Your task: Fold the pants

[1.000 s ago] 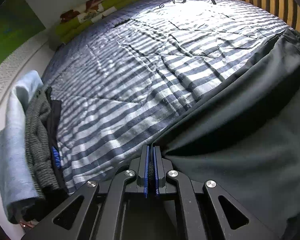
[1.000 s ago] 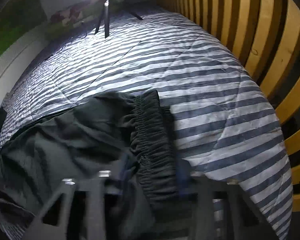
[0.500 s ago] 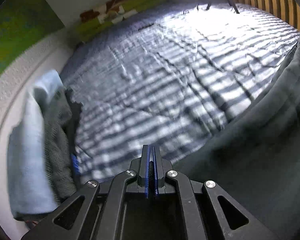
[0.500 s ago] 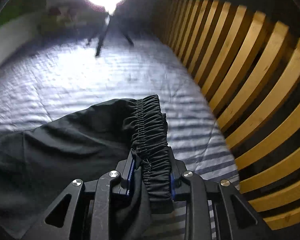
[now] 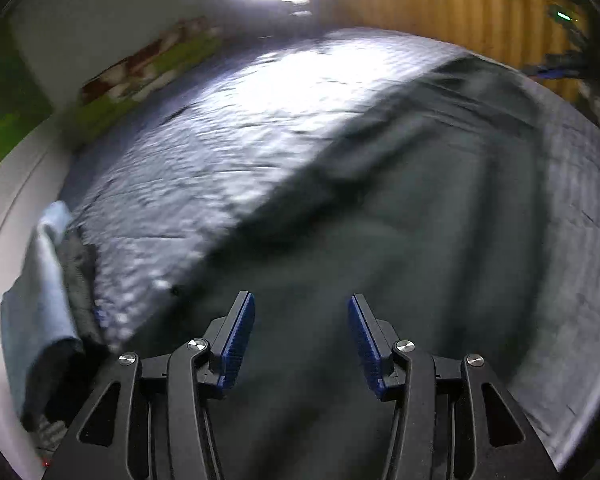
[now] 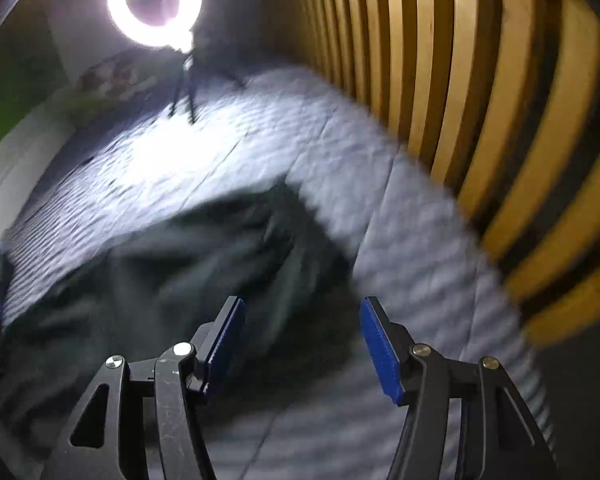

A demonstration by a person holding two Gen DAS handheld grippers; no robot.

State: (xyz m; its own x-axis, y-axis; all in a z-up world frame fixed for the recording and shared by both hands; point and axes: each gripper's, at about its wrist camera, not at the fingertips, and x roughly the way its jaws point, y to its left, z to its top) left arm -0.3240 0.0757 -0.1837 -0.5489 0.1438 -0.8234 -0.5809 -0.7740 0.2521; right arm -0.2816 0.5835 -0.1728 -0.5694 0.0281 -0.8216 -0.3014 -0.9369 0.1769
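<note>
Dark grey-green pants (image 5: 400, 216) lie spread across the striped bedspread (image 5: 228, 128), blurred by motion. My left gripper (image 5: 300, 312) hangs above the cloth with its jaws opening and nothing between the blue pads. In the right wrist view the pants (image 6: 172, 264) lie below and to the left, their waistband end near the middle. My right gripper (image 6: 302, 316) is above that end, its jaws opening too, with no cloth between its pads.
A pile of folded clothes (image 5: 48, 280), light blue and grey, sits at the bed's left edge. A ring light (image 6: 154, 2) on a tripod stands at the far end. A wooden slatted wall (image 6: 480, 100) runs along the right side. A green patterned roll (image 5: 148, 68) lies by the far wall.
Both grippers have let go of the pants and opened. The pants dropped onto the bedspread, and both hands rose and drew back from the cloth.
</note>
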